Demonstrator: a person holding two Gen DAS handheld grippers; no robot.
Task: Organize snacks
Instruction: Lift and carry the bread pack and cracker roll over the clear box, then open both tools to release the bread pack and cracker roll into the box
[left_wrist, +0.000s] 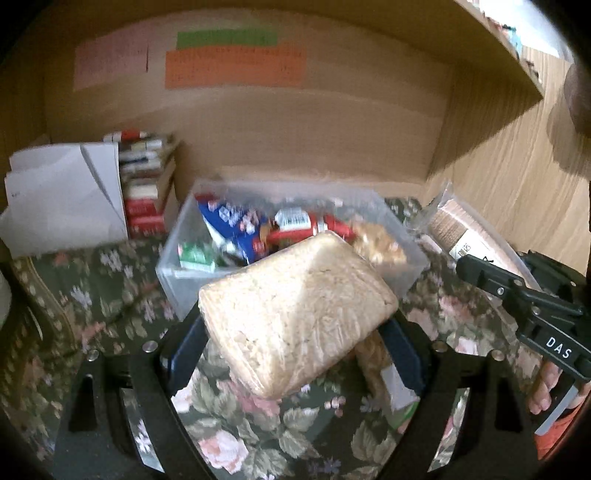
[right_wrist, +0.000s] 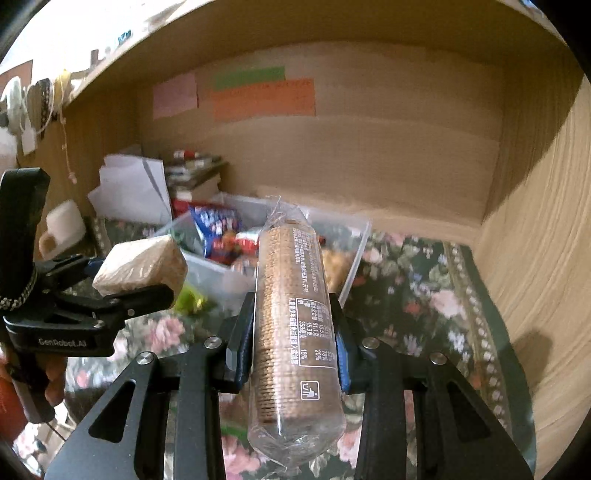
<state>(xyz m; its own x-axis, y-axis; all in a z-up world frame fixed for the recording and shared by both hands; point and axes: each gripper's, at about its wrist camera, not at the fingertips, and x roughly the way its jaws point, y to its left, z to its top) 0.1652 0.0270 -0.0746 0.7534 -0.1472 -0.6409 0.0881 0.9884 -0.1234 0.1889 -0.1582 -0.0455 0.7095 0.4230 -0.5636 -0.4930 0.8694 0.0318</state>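
Pale rectangular rice-cake block in clear wrap (left_wrist: 295, 314) sits between the left tongs (left_wrist: 295, 332), clamped at its sides, held above the floral-cloth bench (left_wrist: 110, 288) just short of the clear plastic bin of mixed snack packets (left_wrist: 184, 273). Right tongs (right_wrist: 293, 343) closed narrow on a clear-wrapped cylindrical stack of brown biscuits (right_wrist: 291, 332), pointing toward the bin. Only the left view shows an orange-brown snack bag (left_wrist: 373, 354) under the block.
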